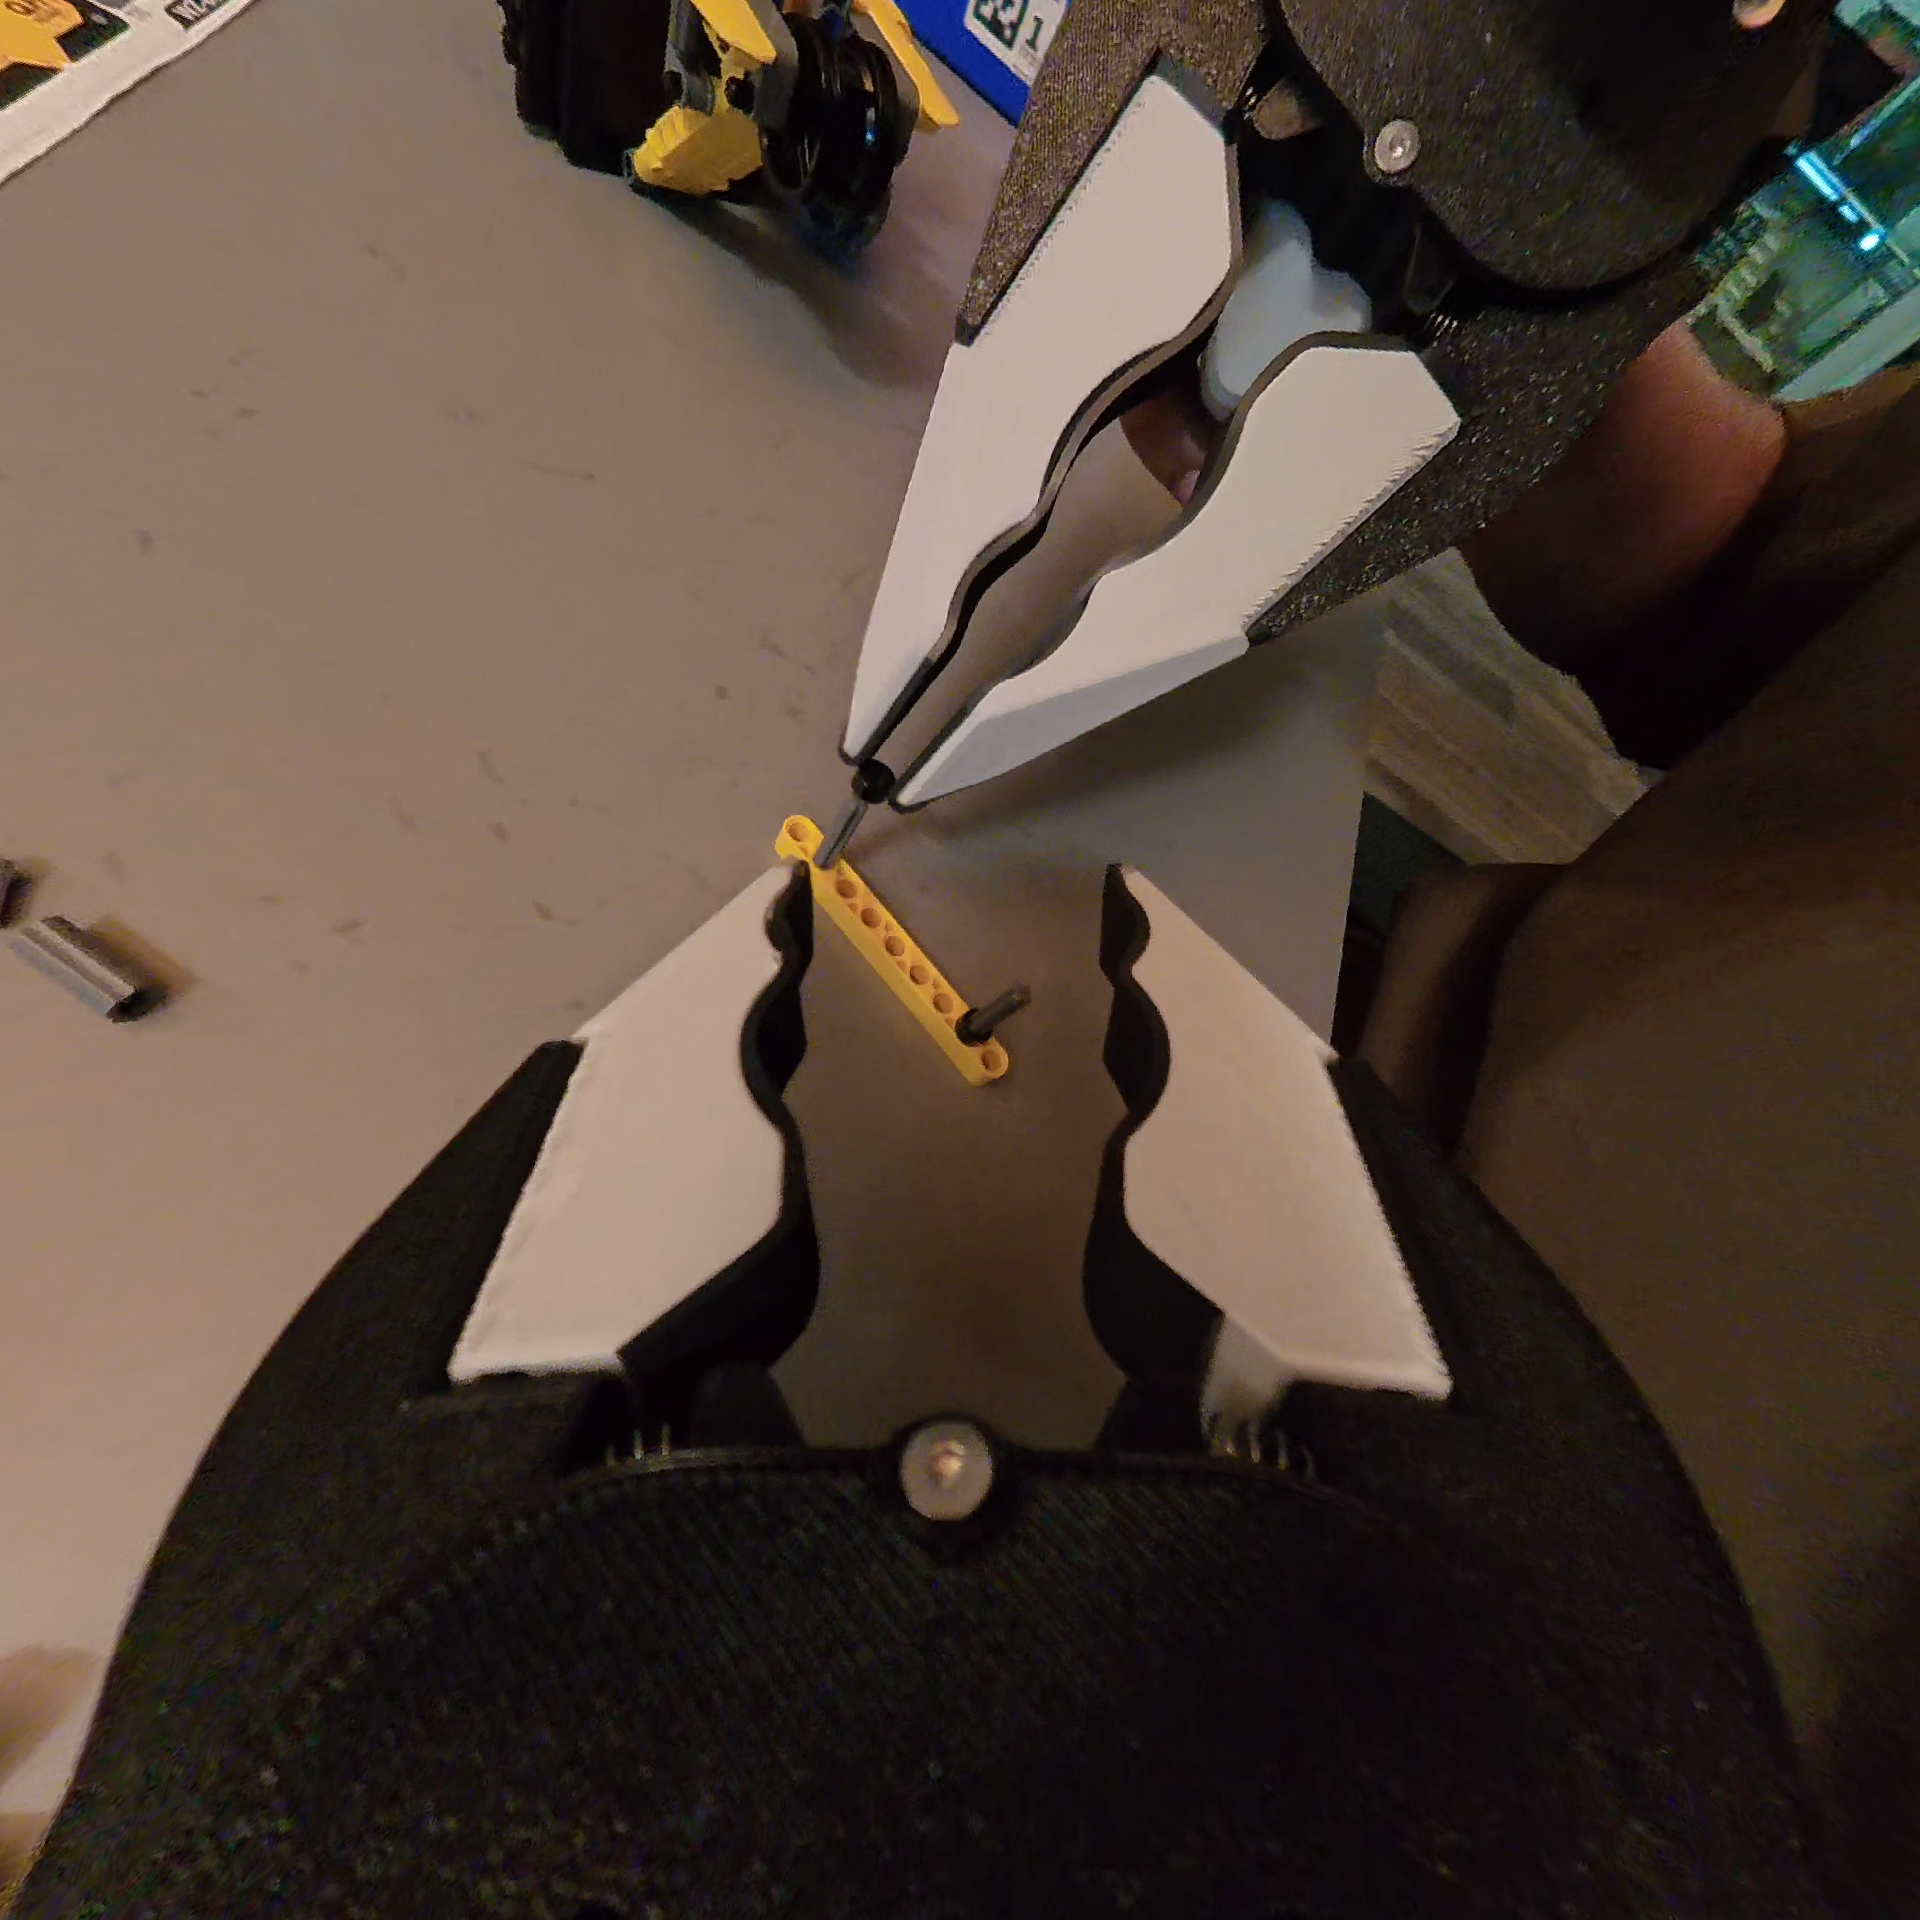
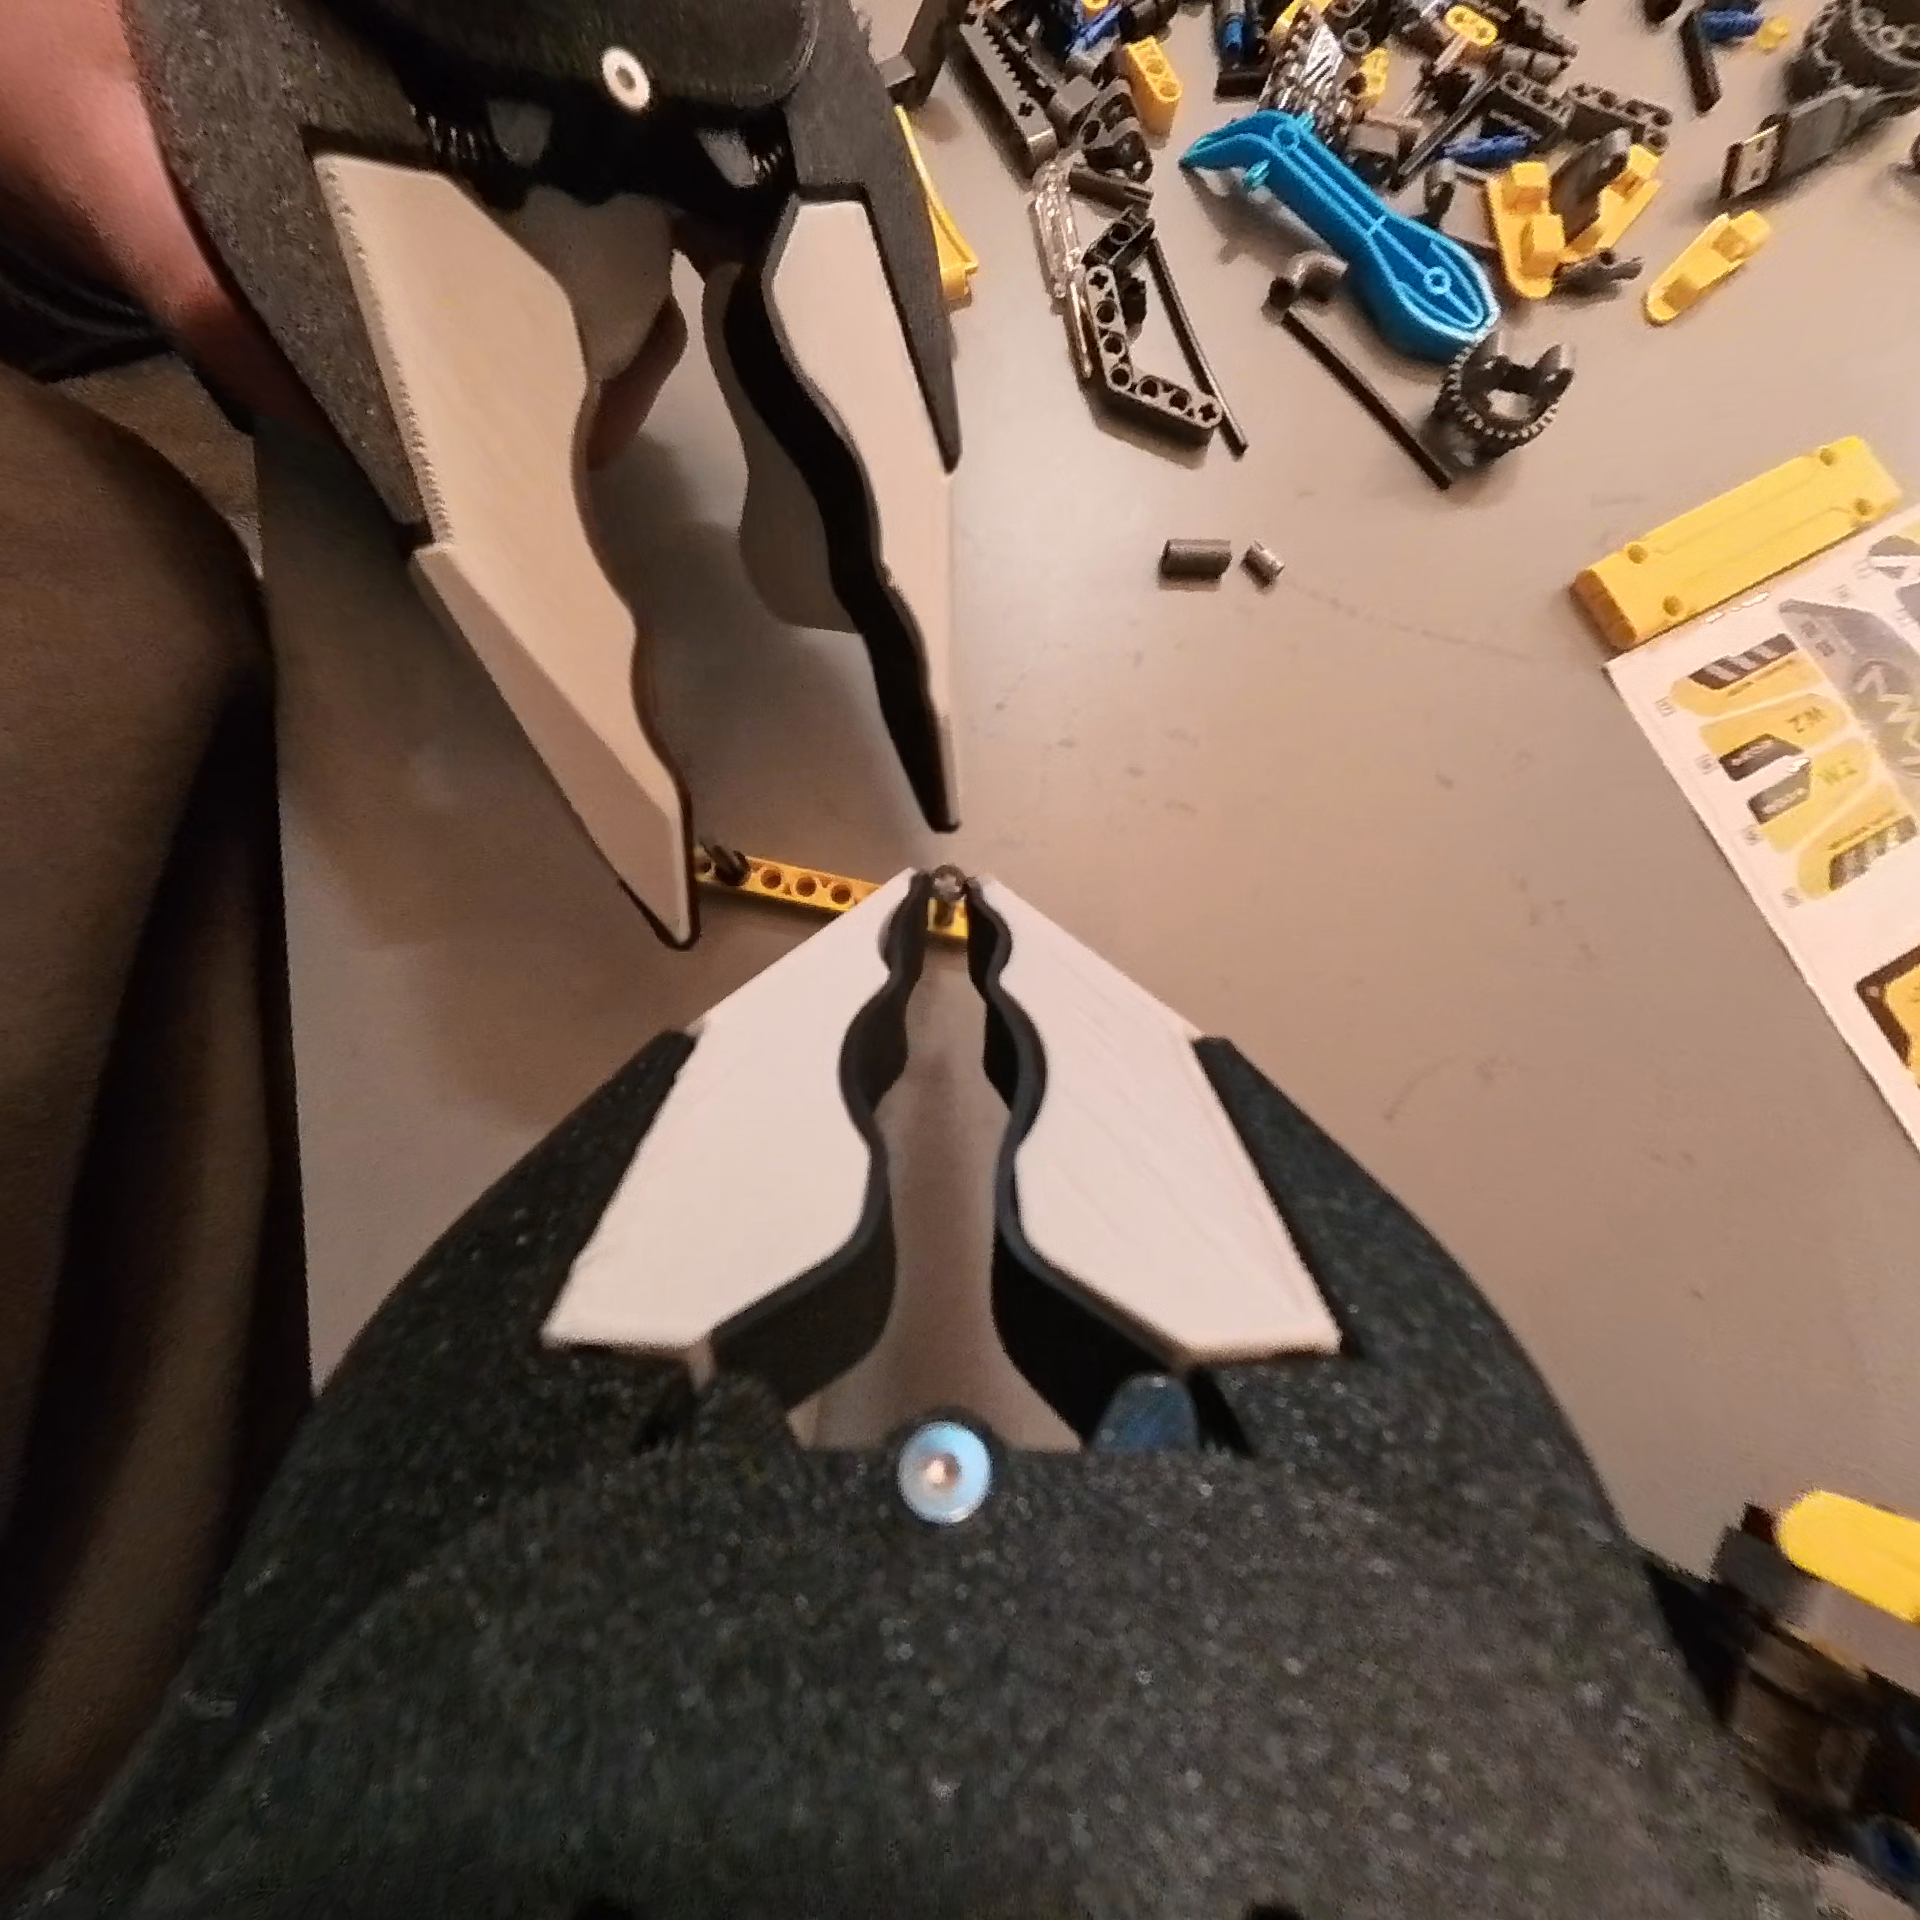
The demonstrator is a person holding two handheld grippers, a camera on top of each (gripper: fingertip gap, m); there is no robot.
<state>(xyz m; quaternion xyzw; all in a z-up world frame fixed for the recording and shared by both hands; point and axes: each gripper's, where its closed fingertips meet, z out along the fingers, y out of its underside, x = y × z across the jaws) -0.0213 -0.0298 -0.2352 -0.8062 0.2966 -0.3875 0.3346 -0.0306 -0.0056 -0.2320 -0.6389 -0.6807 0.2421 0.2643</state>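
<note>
A yellow beam with a row of holes [image 1: 899,951] lies flat on the grey table [image 1: 416,520]. A black pin [image 1: 1000,1010] stands in a hole near its close end. My left gripper [image 1: 954,883] is open and empty, its fingers on either side of the beam, the left fingertip [image 1: 774,904] right beside it. My right gripper [image 1: 878,779] comes in from the upper right, shut on a second black pin [image 1: 847,821] whose lower end meets a hole at the beam's far end. In the right wrist view the right gripper [image 2: 945,883] pinches that pin over the beam [image 2: 790,883], with the left gripper [image 2: 805,873] opposite.
A yellow and black model vehicle [image 1: 769,104] stands at the back. A small grey sleeve [image 1: 88,971] lies at the left. The table edge [image 1: 1351,935] runs close on the right. A heap of loose parts with a blue tool [image 2: 1340,239], a yellow panel [image 2: 1745,551] and a printed sheet [image 2: 1818,779] lie nearby. My left and right fingertips are right by each other.
</note>
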